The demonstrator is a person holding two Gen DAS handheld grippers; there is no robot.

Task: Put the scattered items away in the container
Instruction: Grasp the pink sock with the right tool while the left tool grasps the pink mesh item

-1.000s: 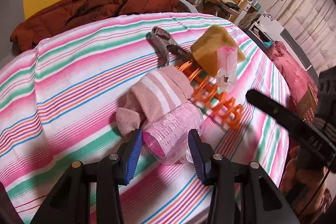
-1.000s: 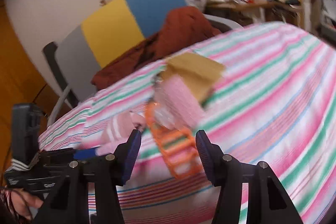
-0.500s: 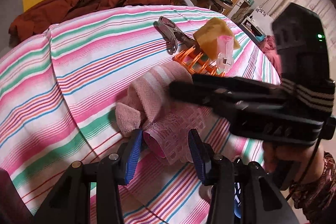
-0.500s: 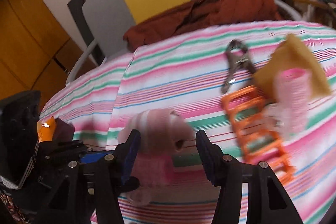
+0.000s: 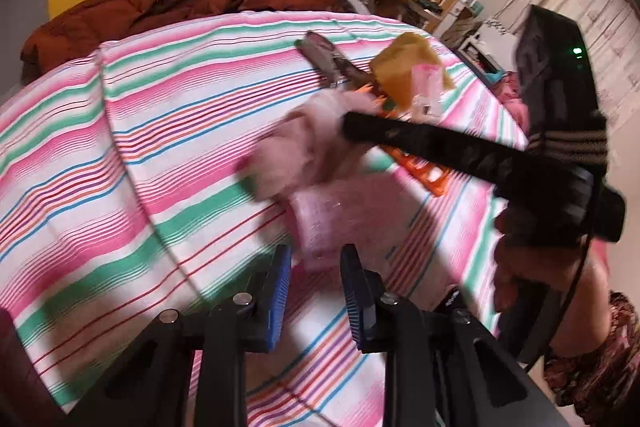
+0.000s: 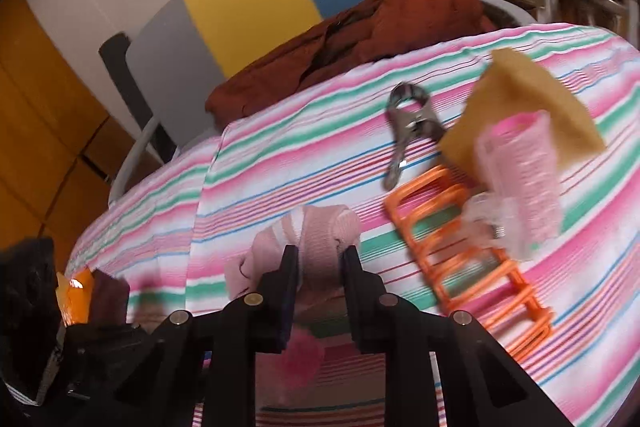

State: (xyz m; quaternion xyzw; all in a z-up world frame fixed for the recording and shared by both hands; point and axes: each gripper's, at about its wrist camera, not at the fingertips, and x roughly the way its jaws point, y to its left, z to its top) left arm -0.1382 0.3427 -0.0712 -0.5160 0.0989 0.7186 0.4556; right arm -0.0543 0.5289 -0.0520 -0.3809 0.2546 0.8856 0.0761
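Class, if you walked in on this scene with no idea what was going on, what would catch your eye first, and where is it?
First the striped tablecloth, loud pink and green under everything. Next the right gripper, shut on a pink sock near the cloth's front edge, while the left gripper is closing on a pink hair roller. Further back lies an orange plastic rack beside a yellow sponge.

No readable text, labels or numbers; raised marks on roller blurred.
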